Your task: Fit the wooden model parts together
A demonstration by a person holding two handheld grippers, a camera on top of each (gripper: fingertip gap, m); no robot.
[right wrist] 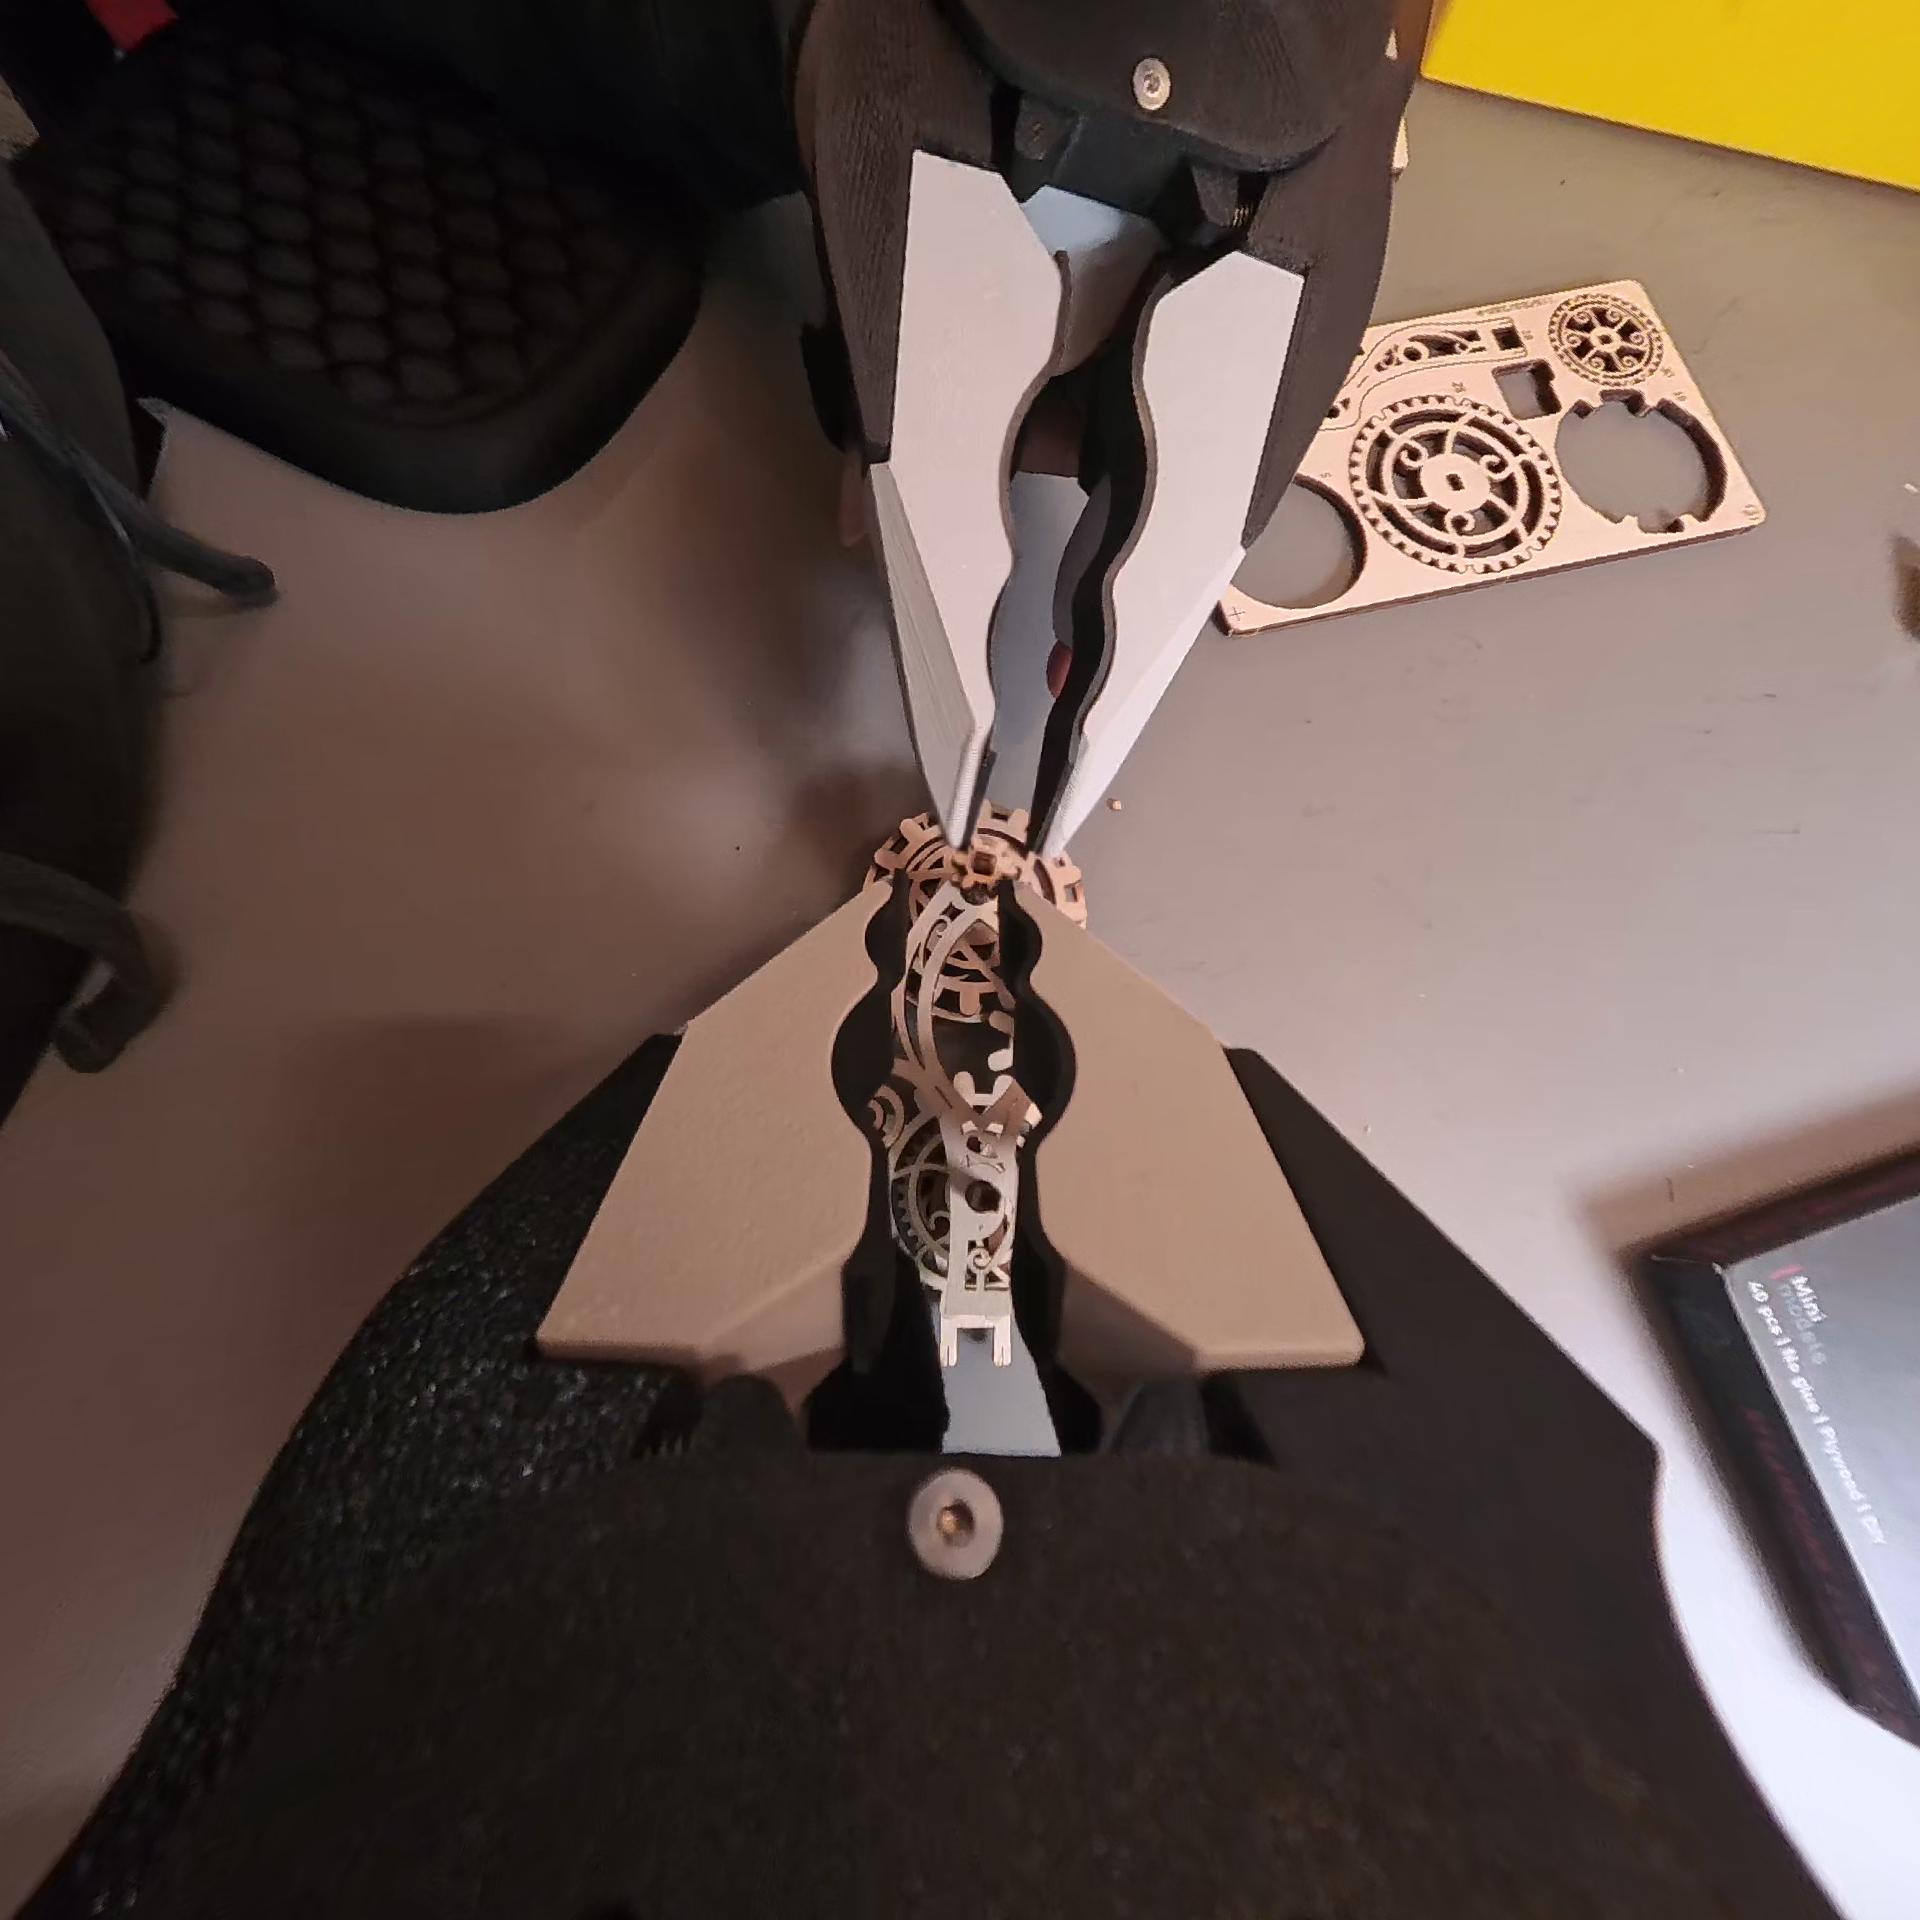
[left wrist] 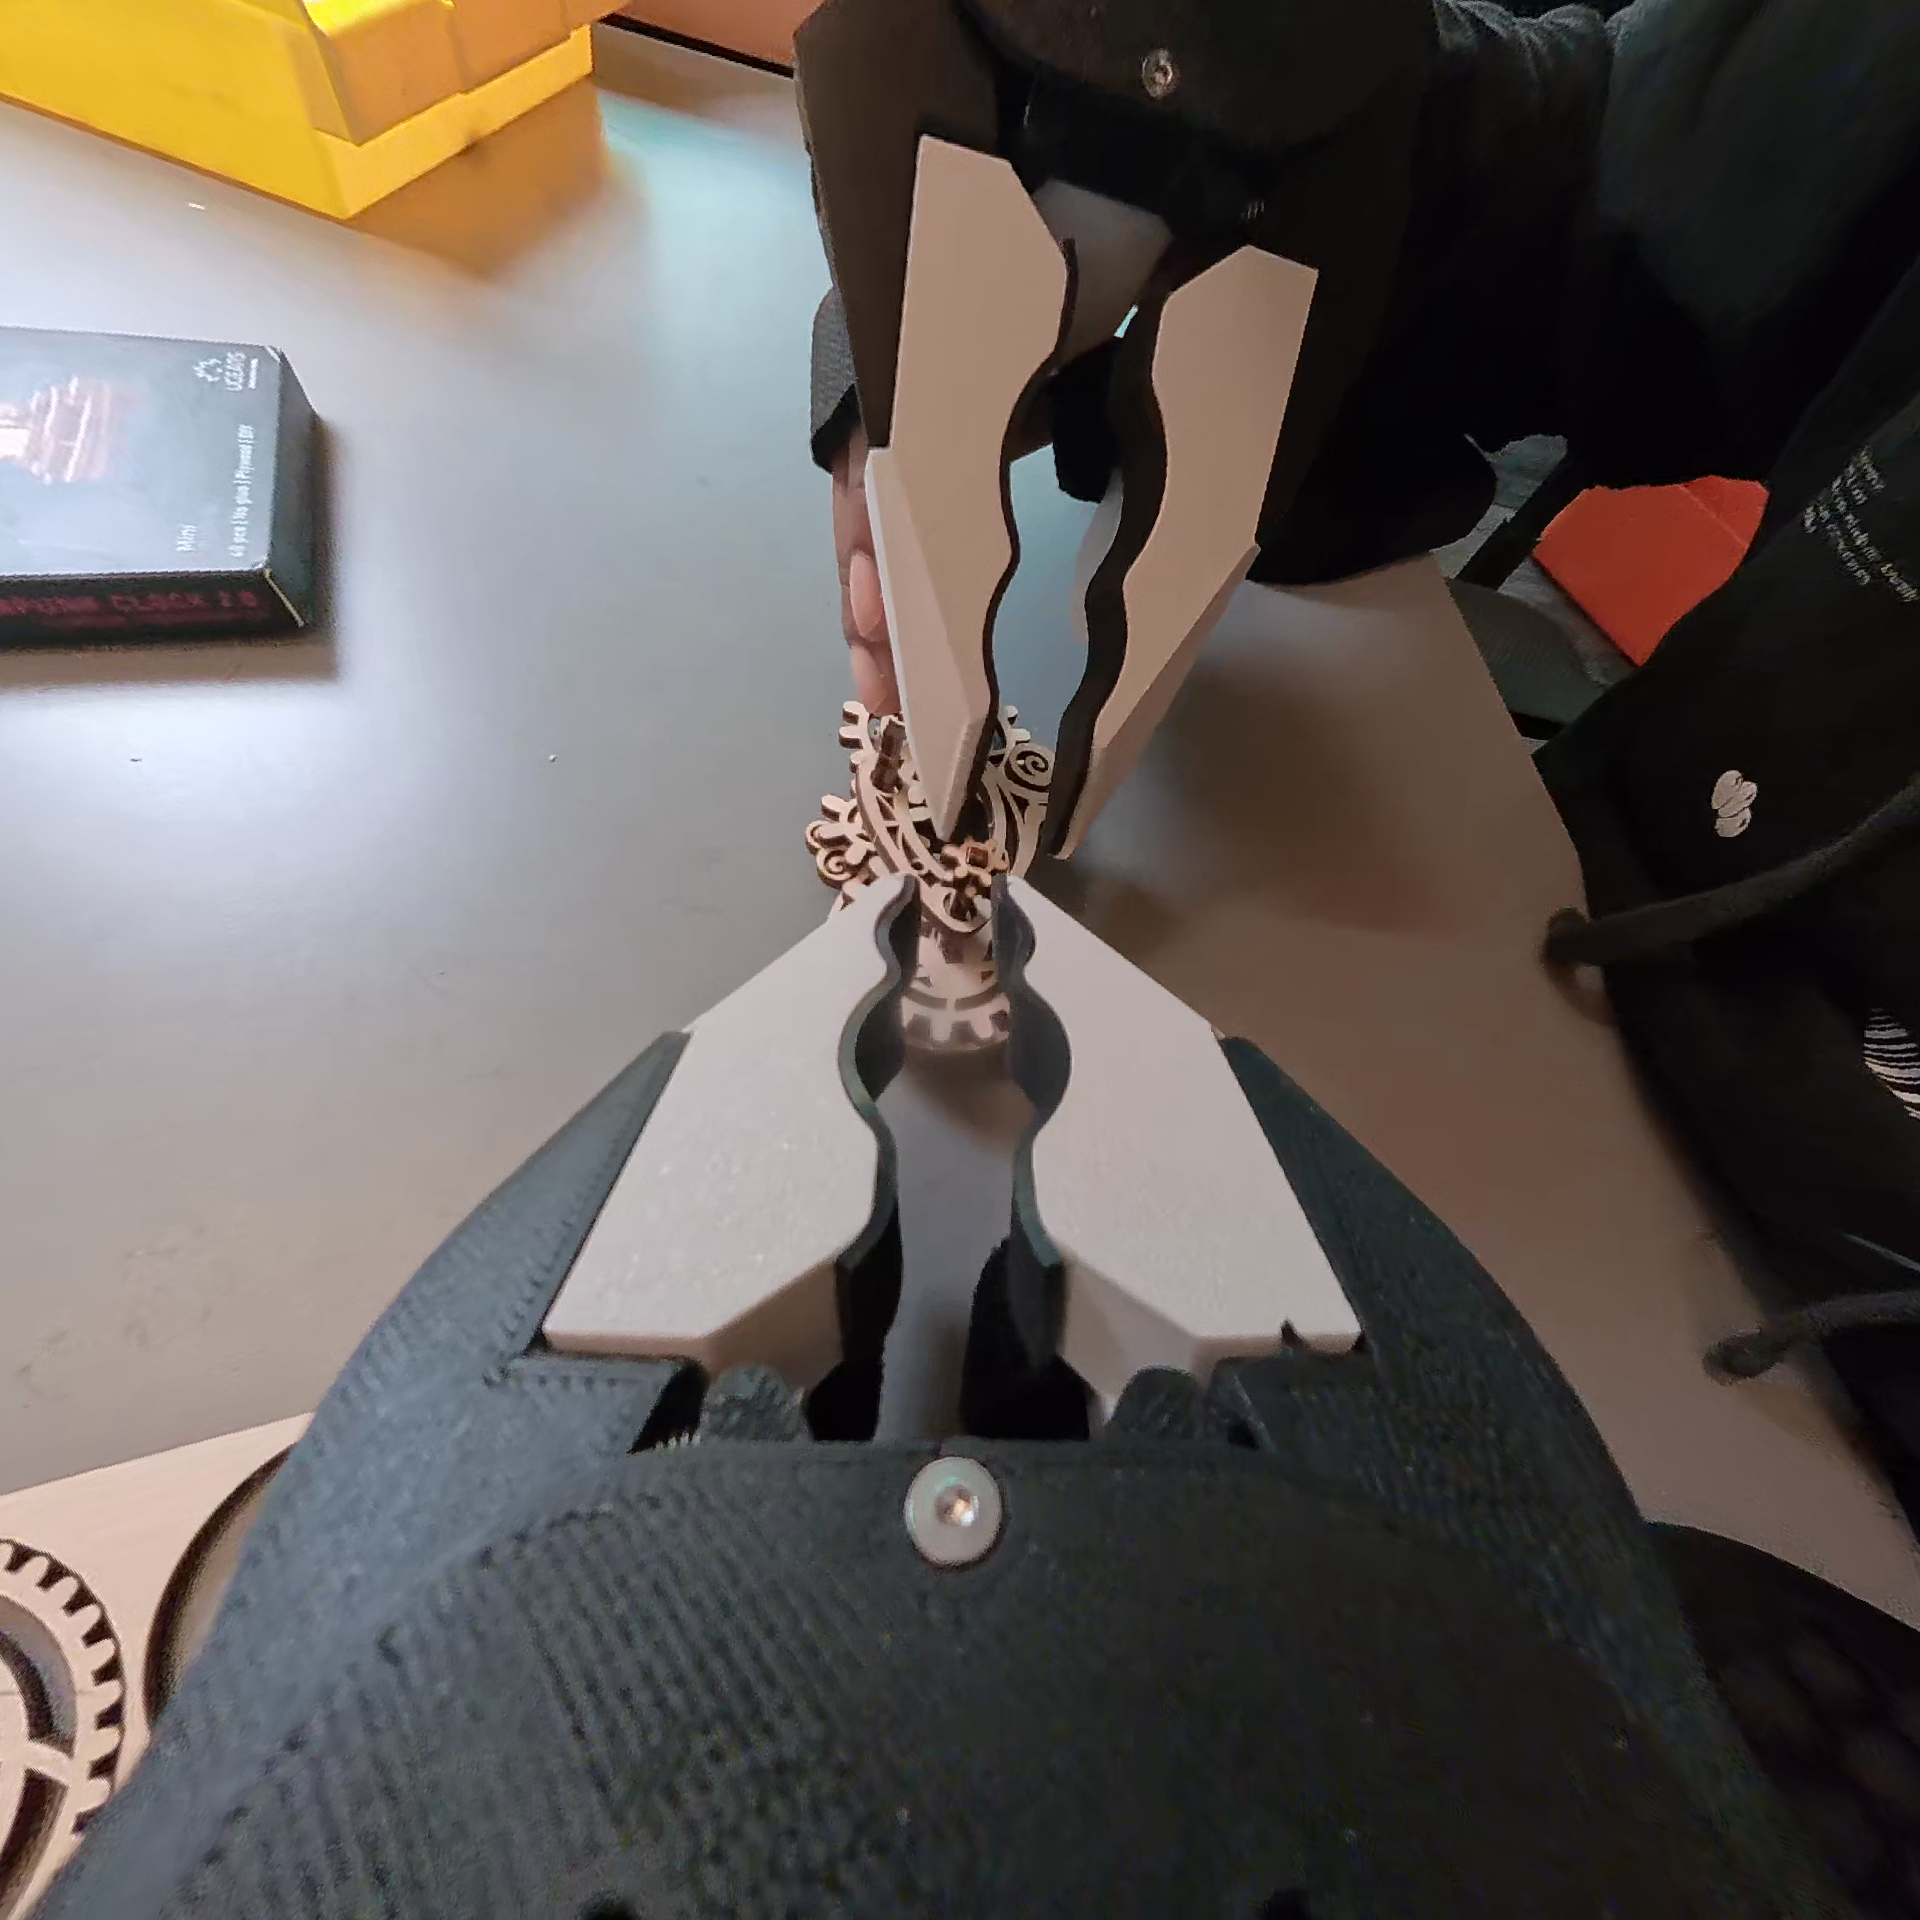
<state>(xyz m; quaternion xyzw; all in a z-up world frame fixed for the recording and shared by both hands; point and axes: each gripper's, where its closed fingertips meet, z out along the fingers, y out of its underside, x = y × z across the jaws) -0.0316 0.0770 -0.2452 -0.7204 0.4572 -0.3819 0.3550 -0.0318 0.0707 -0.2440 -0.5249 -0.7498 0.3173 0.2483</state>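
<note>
The wooden model (left wrist: 914,821) is an ornate laser-cut frame with small gears, held up above the grey table (left wrist: 416,935). My left gripper (left wrist: 951,899) is shut on its near end, and a toothed wheel (left wrist: 956,1013) shows between the jaws. My right gripper (left wrist: 1013,826) comes from the far side with its tips at the model's top. In the right wrist view my right gripper (right wrist: 971,904) is shut on the curved frame (right wrist: 961,1091), which runs back between its jaws. There the left gripper (right wrist: 1003,831) pinches a small pinion (right wrist: 982,862).
A plywood sheet (right wrist: 1475,457) with gears and empty cut-outs lies on the table. A black box (left wrist: 135,488) lies left, also in the right wrist view (right wrist: 1808,1455). A yellow box (left wrist: 291,94) stands at the back. A black bag with cords (left wrist: 1766,831) is right.
</note>
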